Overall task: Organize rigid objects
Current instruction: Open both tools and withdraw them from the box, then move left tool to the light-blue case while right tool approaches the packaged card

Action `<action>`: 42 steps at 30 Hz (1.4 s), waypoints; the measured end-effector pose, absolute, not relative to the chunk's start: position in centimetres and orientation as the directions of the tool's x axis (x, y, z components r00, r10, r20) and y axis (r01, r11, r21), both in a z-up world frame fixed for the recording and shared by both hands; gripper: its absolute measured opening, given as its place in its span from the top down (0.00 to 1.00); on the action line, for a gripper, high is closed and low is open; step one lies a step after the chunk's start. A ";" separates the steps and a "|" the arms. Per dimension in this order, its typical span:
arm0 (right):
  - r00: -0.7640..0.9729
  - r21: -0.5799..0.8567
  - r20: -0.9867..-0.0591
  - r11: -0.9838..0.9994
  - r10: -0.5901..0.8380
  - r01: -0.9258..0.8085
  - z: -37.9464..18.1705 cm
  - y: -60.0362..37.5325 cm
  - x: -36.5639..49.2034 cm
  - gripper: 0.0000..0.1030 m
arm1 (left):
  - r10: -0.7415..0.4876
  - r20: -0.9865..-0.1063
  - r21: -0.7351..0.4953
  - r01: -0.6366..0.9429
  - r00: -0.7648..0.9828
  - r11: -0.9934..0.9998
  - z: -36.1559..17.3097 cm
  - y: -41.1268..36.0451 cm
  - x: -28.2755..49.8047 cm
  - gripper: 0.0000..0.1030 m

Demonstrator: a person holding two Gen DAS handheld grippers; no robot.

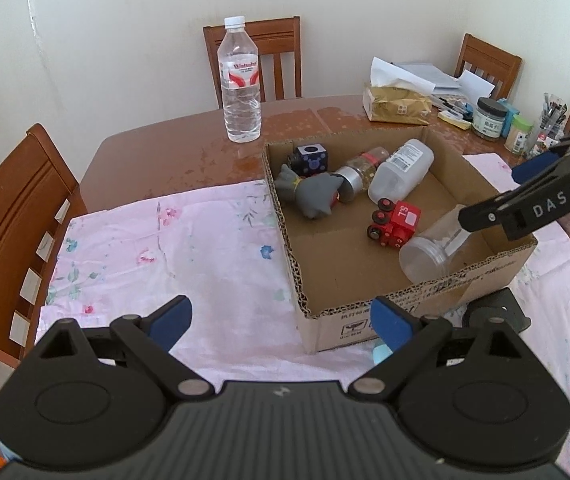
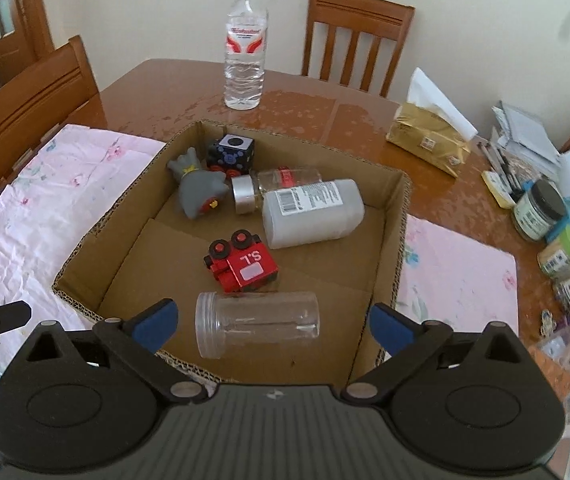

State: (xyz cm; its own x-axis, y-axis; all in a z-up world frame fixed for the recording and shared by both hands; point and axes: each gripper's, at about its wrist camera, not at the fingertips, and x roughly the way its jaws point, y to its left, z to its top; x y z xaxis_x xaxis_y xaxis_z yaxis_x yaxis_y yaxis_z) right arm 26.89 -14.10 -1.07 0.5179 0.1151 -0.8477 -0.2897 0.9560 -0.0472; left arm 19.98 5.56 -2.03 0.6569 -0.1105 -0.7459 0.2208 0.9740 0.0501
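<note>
With six items already lying in the cardboard box [image 2: 399,216], clear jar [image 2: 259,324] nearest, only the water bottle [image 2: 245,48] stands beyond its far wall; left gripper [image 1: 281,322] and right gripper [image 2: 271,322] both gape wide, holding nothing

1. The right gripper [image 2: 271,326] hangs wide open above the cardboard box [image 2: 395,240].
2. A clear jar [image 2: 259,324] lies on its side between the fingers.
3. A red toy train [image 2: 241,266] lies just beyond the jar.
</note>
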 end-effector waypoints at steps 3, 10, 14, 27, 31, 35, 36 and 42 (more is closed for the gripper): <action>0.533 -0.040 -0.839 0.966 0.108 -0.257 -1.1 -14.5 25.8 0.00 | -0.113 -0.748 0.046 0.221 0.654 0.974 -2.2 5.8 19.8 0.07; 0.546 -0.038 -0.834 0.979 0.079 -0.200 -1.8 -15.3 22.4 0.00 | -0.121 -0.763 0.038 0.232 0.635 0.972 -3.0 6.1 19.1 0.07; 0.526 -0.009 -0.847 0.988 0.076 -0.157 -3.1 -15.8 20.5 0.00 | -0.140 -0.772 0.026 0.251 0.620 0.968 -3.6 6.0 18.6 0.07; 0.434 0.007 -0.899 0.996 0.046 -0.092 -9.6 -14.5 15.5 0.00 | -0.184 -0.807 0.019 0.336 0.561 0.942 -5.2 4.5 18.3 0.07; 0.445 -0.034 -0.896 0.996 0.006 -0.082 -10.7 -13.9 14.9 0.00 | -0.192 -0.821 0.018 0.360 0.538 0.933 -5.8 4.0 18.4 0.07; 0.445 -0.038 -0.896 0.998 -0.012 -0.049 -11.5 -14.4 14.7 0.00 | -0.200 -0.834 0.017 0.386 0.514 0.922 -6.5 3.0 18.5 0.07; 0.443 -0.044 -0.896 0.998 -0.021 -0.041 -11.6 -14.6 14.6 0.00 | -0.203 -0.836 0.016 0.392 0.510 0.920 -6.6 2.7 18.4 0.07; 0.434 -0.017 -0.901 1.000 -0.015 -0.001 -12.2 -16.9 13.9 0.00 | -0.227 -0.847 -0.004 0.421 0.481 0.907 -7.6 0.8 18.7 0.07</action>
State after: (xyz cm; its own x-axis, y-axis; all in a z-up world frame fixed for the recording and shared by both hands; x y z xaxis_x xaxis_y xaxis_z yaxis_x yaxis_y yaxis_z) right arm 13.91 -16.89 -12.15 0.4337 -0.0150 -0.9009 -0.0010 0.9999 -0.0171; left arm 18.74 0.83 -7.59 0.4806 -0.2267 -0.8471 0.4207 0.9072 -0.0041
